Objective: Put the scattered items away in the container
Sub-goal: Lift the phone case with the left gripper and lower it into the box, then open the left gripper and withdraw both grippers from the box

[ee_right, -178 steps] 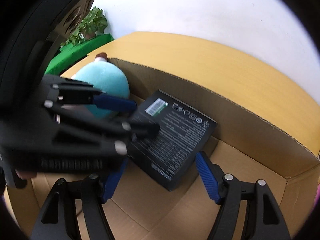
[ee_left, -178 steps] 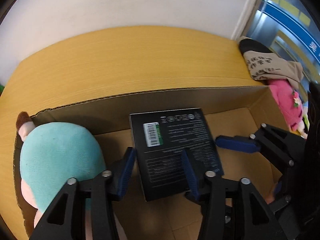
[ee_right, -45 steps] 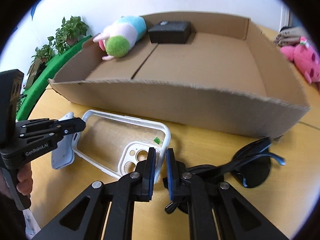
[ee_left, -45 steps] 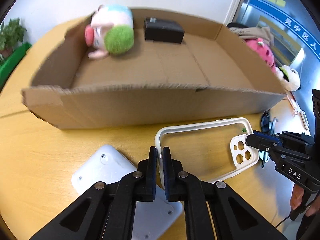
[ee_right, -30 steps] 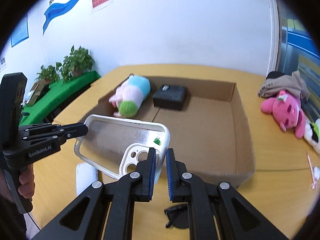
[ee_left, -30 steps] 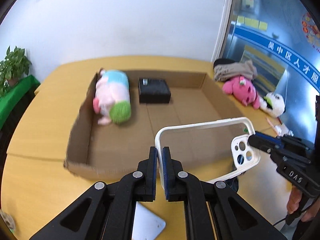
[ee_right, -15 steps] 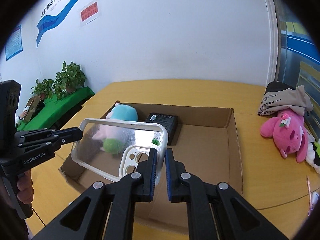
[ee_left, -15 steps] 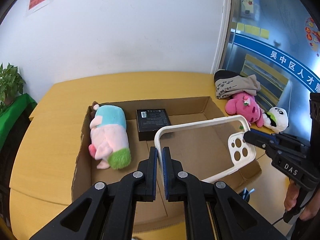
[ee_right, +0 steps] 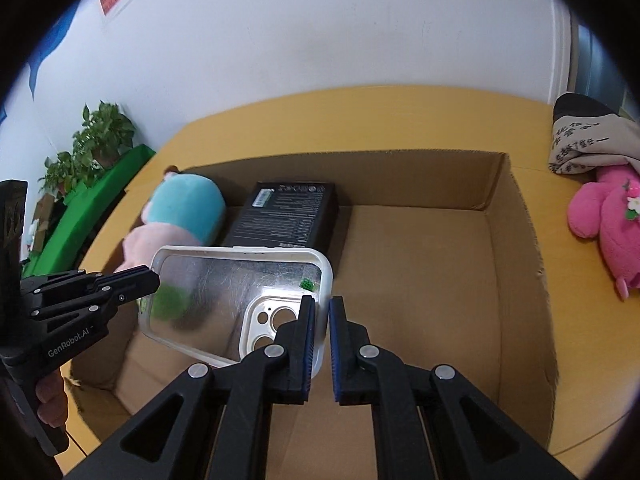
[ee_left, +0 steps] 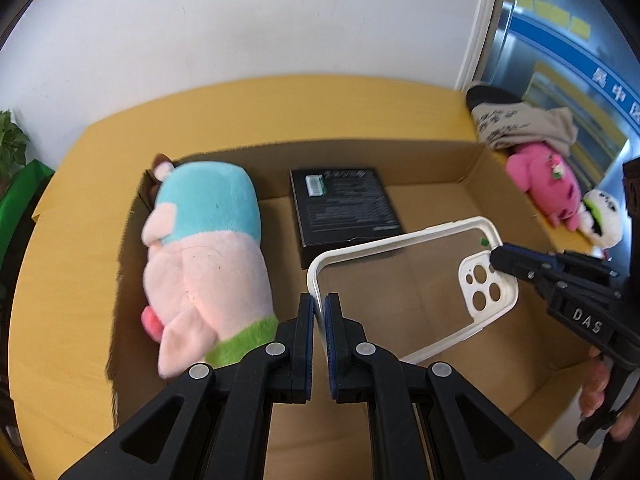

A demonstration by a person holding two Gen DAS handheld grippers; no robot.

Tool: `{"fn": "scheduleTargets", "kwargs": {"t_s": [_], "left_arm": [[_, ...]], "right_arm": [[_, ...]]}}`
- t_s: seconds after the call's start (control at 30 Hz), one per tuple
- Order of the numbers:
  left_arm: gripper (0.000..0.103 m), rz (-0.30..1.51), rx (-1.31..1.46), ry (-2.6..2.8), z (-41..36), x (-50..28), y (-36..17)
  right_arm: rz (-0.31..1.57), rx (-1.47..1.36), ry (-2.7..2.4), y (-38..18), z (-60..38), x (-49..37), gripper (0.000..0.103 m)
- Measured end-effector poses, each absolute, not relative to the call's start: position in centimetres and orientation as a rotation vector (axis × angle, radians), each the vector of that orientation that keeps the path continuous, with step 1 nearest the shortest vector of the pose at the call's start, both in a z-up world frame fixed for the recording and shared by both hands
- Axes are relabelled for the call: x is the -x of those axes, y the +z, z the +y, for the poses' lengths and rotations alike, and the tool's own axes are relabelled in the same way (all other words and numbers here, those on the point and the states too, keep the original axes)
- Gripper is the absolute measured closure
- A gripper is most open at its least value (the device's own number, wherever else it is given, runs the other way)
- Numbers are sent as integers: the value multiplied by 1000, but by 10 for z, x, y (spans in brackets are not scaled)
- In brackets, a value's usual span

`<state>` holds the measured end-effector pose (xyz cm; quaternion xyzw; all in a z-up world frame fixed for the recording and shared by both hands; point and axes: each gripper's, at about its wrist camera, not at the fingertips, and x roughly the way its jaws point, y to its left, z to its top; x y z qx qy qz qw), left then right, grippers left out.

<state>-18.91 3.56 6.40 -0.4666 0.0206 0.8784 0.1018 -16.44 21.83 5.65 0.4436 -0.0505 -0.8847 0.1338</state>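
Holding phone case (ee_left: 404,280) over box (ee_left: 472,168), both grippers (ee_left: 319,312) (ee_right: 323,320) pinching its rim; plush toy (ee_left: 204,240), black carton (ee_left: 344,208) are in; we've only the case left visible.

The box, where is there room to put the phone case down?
The cardboard box has bare floor on its right half, between the black box and the right wall, running to the near wall. The left side is crowded: the plush toy lies along the left wall, the black box beside it. Both grippers hold the phone case above the floor.
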Motion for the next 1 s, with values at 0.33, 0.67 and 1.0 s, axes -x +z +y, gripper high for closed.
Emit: {"fn": "scheduleTargets", "kwargs": {"t_s": [0.33, 0.67, 1.0], "left_arm": [[99, 112, 1538, 2531, 39, 224, 18], [98, 236, 1614, 2537, 52, 230, 3], [47, 142, 1346, 2698, 28, 179, 62]], "right_arm": [[-135, -1470, -2497, 11, 217, 201, 97], [-161, -1586, -2436, -18, 221, 209, 93], [-244, -1322, -2554, 50, 244, 142, 51]]}}
